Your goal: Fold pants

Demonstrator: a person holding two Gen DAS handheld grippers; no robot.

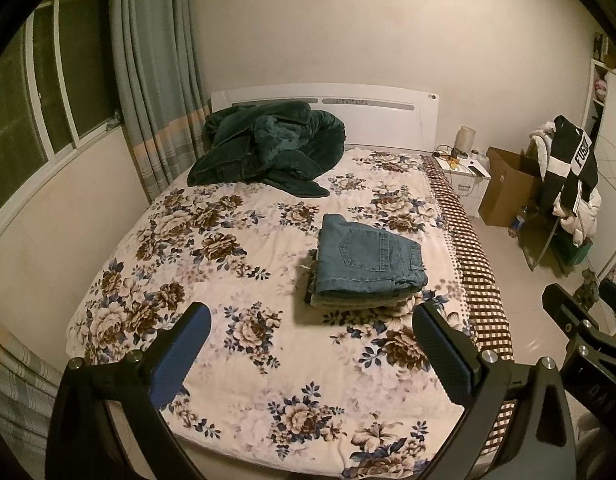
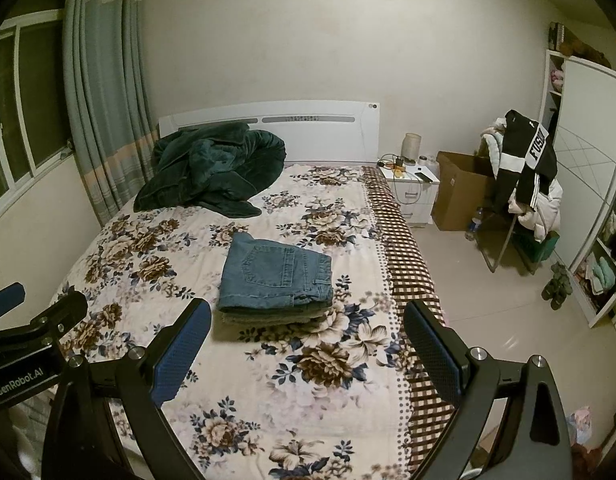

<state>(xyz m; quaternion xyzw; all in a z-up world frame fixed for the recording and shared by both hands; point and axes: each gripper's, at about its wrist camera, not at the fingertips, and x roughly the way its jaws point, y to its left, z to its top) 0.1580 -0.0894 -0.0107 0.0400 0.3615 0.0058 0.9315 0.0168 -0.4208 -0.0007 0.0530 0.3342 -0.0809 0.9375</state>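
Neatly folded jeans [image 1: 368, 258]; back pocket upward

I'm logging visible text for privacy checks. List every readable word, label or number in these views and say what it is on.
"GenRobot.AI": on the left gripper's body, seen in the right wrist view.
"FUSIO", cut off by a fold: on the white stripe of the black jacket hung over the chair.
The headboard strip's markings are too blurred to read.

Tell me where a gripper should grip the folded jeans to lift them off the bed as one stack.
Probably the near folded edge of the folded jeans, approached low from the foot of the bed. The layers' rounded ends face the cameras there, so one jaw could slide under the stack and one over. Both the left gripper and right gripper are open and empty.
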